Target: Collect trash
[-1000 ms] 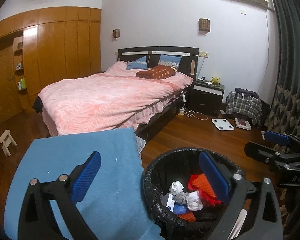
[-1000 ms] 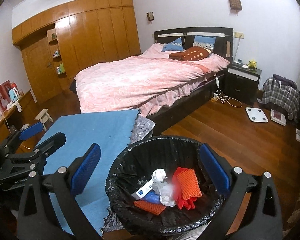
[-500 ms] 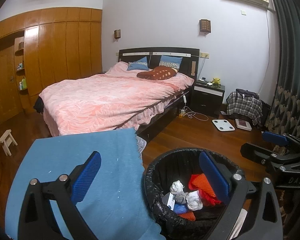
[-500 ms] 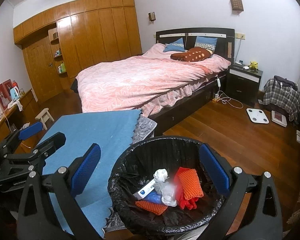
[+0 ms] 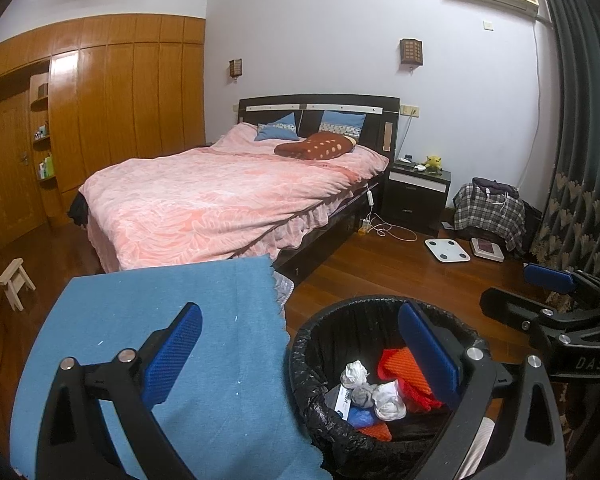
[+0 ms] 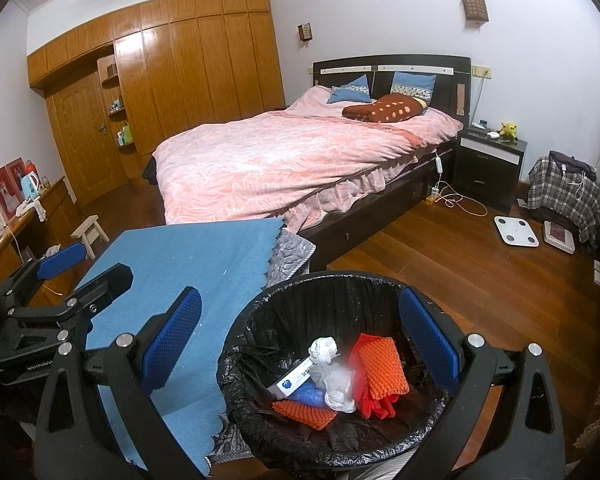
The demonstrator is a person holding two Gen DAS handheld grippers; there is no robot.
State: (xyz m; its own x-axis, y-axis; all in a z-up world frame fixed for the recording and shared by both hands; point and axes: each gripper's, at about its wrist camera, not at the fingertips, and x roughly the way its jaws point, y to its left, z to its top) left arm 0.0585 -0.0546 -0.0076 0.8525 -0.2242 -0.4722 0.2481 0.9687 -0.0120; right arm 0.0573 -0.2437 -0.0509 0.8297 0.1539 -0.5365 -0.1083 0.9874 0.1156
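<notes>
Below, two tools, the left tool [image 5: 300, 356] and the right tool [image 6: 300, 340], gape wide and empty, each with two blue textured pads. One round trash bin [image 6: 260, 332], lined with crinkled black plastic, stands on the wooden floor [image 6: 480, 272] beside a blue cloth-covered counter [image 6: 204, 256], holding crumpled tissues [image 6: 324, 350] and two orange ridged pieces [image 6: 382, 366]. "DAS" marks the right tool.

The bin [image 6: 256, 328] has a shiny, crinkly black plastic bag. The floor [image 6: 480, 272] is glossy wood. The blue cloth [image 5: 204, 312] looks soft and matt.
</notes>
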